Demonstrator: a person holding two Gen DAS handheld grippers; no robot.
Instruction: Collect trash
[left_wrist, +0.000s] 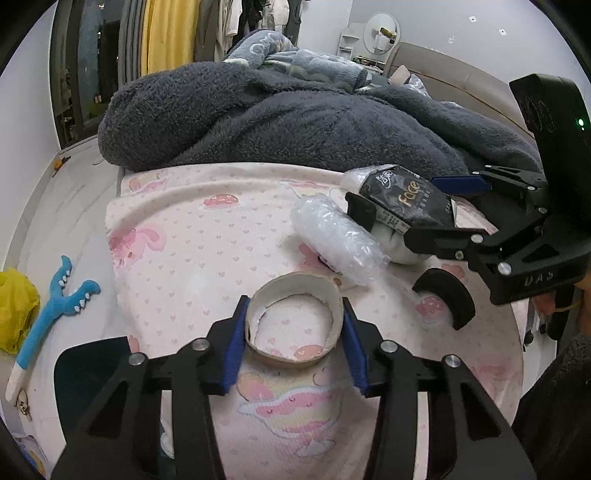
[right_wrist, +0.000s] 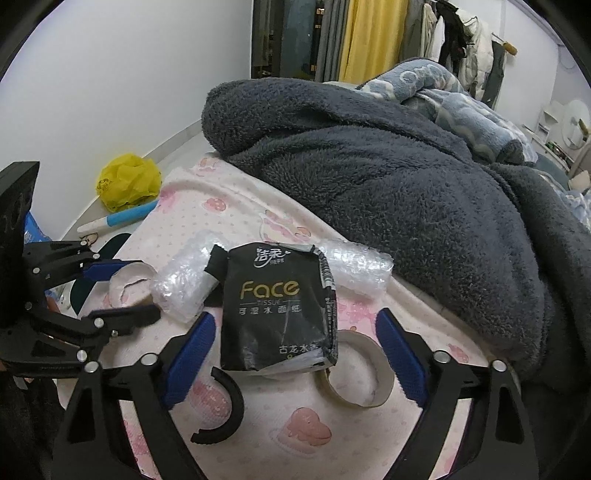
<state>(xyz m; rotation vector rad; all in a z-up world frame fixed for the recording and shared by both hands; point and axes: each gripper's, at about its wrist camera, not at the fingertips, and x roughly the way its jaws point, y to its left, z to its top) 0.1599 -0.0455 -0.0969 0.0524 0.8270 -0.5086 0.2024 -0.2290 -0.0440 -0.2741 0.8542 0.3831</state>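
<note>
With the left tongs (left_wrist: 293, 332) pinching the cardboard ring (left_wrist: 293, 325) on the bed (left_wrist: 184, 240) and the right tongs (right_wrist: 295, 354) spread around the tissue pack (right_wrist: 277, 306), the thin ring could buckle and slip out if squeezed harder.

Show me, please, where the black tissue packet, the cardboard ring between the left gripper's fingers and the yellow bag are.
black tissue packet (right_wrist: 275, 310), right wrist view, middle of its printed face.
cardboard ring (left_wrist: 334, 306), left wrist view, right wall of the ring.
yellow bag (right_wrist: 127, 179), right wrist view, middle of the crumpled plastic.
</note>
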